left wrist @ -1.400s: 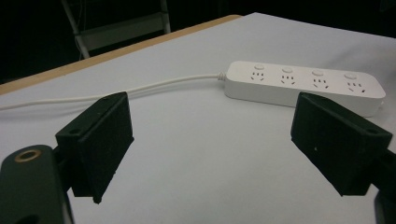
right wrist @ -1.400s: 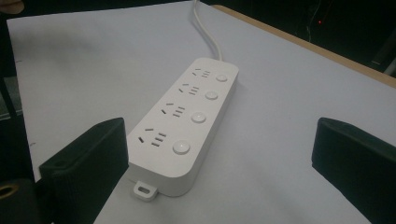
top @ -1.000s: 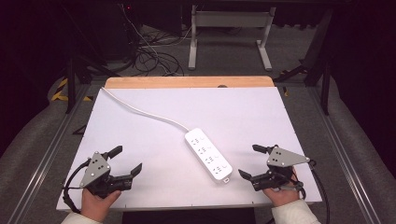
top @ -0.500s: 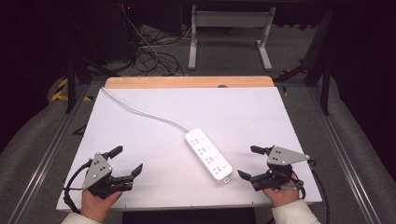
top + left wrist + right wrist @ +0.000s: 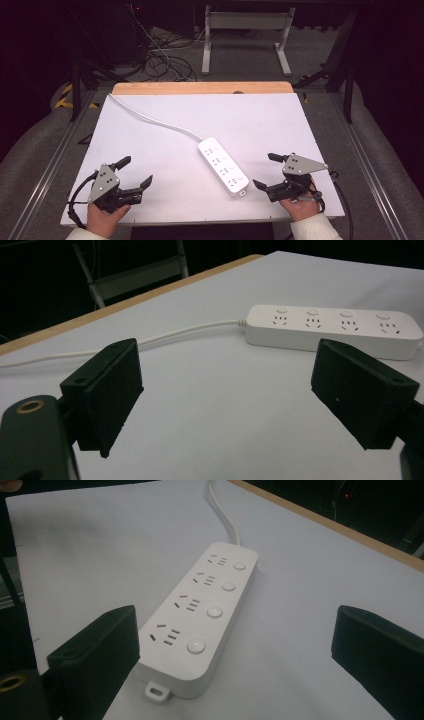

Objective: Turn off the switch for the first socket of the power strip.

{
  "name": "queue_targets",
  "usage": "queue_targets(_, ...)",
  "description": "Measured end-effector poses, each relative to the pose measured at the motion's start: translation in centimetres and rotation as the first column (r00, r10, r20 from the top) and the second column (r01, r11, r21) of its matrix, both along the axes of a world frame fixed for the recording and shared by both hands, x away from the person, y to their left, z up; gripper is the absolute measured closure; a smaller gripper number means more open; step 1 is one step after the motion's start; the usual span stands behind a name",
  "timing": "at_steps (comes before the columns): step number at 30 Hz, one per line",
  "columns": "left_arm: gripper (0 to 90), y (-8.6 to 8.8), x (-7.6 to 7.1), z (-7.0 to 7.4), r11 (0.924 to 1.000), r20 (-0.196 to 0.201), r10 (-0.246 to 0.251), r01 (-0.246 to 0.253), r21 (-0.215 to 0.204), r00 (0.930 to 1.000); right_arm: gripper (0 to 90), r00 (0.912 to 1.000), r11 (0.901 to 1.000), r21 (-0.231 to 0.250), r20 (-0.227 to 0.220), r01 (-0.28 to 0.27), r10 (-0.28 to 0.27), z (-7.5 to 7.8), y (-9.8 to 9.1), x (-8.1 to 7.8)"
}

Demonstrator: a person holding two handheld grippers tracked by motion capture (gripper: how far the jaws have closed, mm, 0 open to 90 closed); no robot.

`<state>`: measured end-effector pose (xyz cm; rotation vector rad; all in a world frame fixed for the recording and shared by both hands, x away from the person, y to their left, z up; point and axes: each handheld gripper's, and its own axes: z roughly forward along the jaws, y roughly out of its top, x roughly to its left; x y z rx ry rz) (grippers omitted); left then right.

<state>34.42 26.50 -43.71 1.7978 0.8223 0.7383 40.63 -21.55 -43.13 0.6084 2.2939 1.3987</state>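
While both grippers rest released, the strip (image 5: pixel 222 165) lies lengthwise just ahead of the nearer right gripper (image 5: pixel 270 171).

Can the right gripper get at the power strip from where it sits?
Probably yes. The right gripper is open and aimed at the power strip, whose near end lies between its spread jaws in the right gripper view, with bare table between them.

Dim room; grey floor (image 5: pixel 30 150) around the table; tangled cables (image 5: pixel 165 62) behind; a pale metal frame (image 5: pixel 245 30) stands beyond.
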Motion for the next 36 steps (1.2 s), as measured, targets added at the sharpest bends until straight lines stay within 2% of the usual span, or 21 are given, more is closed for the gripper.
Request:
queue_targets(13, 13.3, 0.0, 0.0, 0.0, 1.0000, 0.002, 0.003, -0.003, 0.001, 1.0000, 6.5, 0.9997, 0.9996, -0.017, -0.008, -0.024, 0.024, 1.9, 2.0, 1.7)
queue_targets(20, 13.3, 0.0, 0.0, 0.0, 1.0000, -0.002, 0.000, 0.000, 0.002, 1.0000, 8.3, 0.9994, 0.9990, -0.029, -0.004, -0.035, 0.035, 2.4, 3.0, 2.4)
queue_targets(24, 13.3, 0.0, 0.0, -0.1, 1.0000, -0.002, -0.001, 0.001, 0.002, 1.0000, 8.3, 0.9991, 0.9990, -0.017, 0.001, -0.042, 0.042, 2.7, 3.2, 2.7)
queue_targets(34, 13.3, 0.0, 0.0, -0.1, 1.0000, 0.000, -0.002, 0.002, 0.009, 1.0000, 8.5, 0.9980, 0.9976, -0.028, -0.010, -0.063, 0.063, 3.0, 4.4, 3.3)
queue_targets(36, 13.4, 0.0, 0.0, -0.1, 1.0000, 0.000, -0.001, 0.001, 0.010, 1.0000, 16.3, 0.9975, 0.9968, -0.040, -0.016, -0.069, 0.069, 3.1, 4.6, 3.3)
